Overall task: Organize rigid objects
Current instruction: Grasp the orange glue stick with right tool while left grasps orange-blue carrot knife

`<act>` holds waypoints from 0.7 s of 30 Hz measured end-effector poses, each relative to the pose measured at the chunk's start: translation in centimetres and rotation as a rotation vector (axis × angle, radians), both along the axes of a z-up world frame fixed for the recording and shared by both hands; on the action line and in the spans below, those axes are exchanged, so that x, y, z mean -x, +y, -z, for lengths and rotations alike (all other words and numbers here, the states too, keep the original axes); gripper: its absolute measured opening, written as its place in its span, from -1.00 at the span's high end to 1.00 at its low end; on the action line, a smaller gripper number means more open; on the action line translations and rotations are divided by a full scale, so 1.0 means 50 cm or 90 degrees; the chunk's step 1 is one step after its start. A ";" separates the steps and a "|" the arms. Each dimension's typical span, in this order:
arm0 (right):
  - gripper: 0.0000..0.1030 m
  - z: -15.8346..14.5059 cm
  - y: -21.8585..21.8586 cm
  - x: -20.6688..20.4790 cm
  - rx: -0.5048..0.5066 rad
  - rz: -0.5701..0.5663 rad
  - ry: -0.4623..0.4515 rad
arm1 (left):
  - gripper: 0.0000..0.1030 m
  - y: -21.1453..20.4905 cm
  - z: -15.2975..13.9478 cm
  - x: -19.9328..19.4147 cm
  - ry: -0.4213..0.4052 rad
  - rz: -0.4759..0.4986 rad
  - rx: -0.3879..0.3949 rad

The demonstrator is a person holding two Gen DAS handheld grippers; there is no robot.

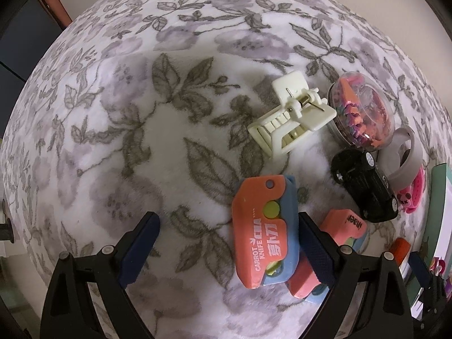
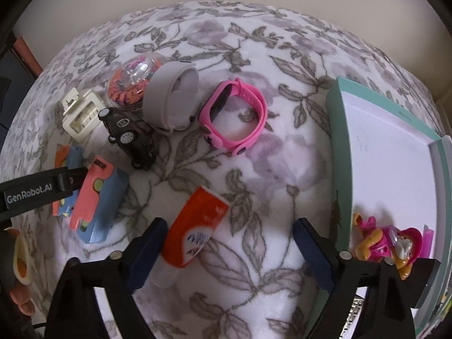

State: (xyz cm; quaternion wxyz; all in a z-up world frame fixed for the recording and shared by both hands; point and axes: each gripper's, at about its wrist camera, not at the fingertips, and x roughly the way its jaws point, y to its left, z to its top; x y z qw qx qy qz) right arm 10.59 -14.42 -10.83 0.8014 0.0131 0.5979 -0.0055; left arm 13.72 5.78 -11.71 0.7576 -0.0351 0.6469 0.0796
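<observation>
The orange carrot knife point(image 1: 265, 234) lies flat on the floral blanket point(image 1: 141, 113), just inside the left hand-held gripper point(image 1: 228, 237), close against its right finger point(image 1: 313, 248). That gripper's jaws are spread wide and hold nothing. A second knife toy point(image 1: 343, 226) lies just beyond that finger. Farther out sit a cream hair clip point(image 1: 291, 115), a clear pot of coloured bits point(image 1: 361, 110), a black toy car point(image 1: 364, 186) and a grey band point(image 1: 404, 158).

The right hand-held gripper point(image 2: 228, 251) is also released, jaws wide. An orange-and-white pack point(image 2: 195, 226) lies beside its left finger point(image 2: 147, 251); whether they touch, I cannot tell. A pink watch point(image 2: 234, 113) lies ahead, and a teal box point(image 2: 339, 141) at the right holds a small pink figure point(image 2: 389, 243).
</observation>
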 end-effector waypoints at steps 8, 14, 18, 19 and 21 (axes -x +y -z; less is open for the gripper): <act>-0.35 -0.018 -0.018 0.015 -0.009 0.008 0.010 | -0.60 -0.007 -0.010 0.010 -0.002 0.018 0.011; 0.11 -0.036 -0.055 0.008 -0.029 0.031 0.005 | -0.36 -0.018 -0.017 0.006 -0.008 0.030 0.011; 0.20 -0.040 -0.070 0.004 -0.039 0.040 0.003 | -0.12 -0.032 -0.032 0.001 -0.015 0.040 0.013; 0.20 -0.040 -0.073 0.004 -0.040 0.041 0.002 | -0.09 -0.035 -0.034 -0.001 -0.016 0.043 0.012; 0.24 -0.038 -0.072 0.004 -0.036 0.040 0.000 | -0.04 -0.041 -0.037 -0.002 -0.017 0.047 0.011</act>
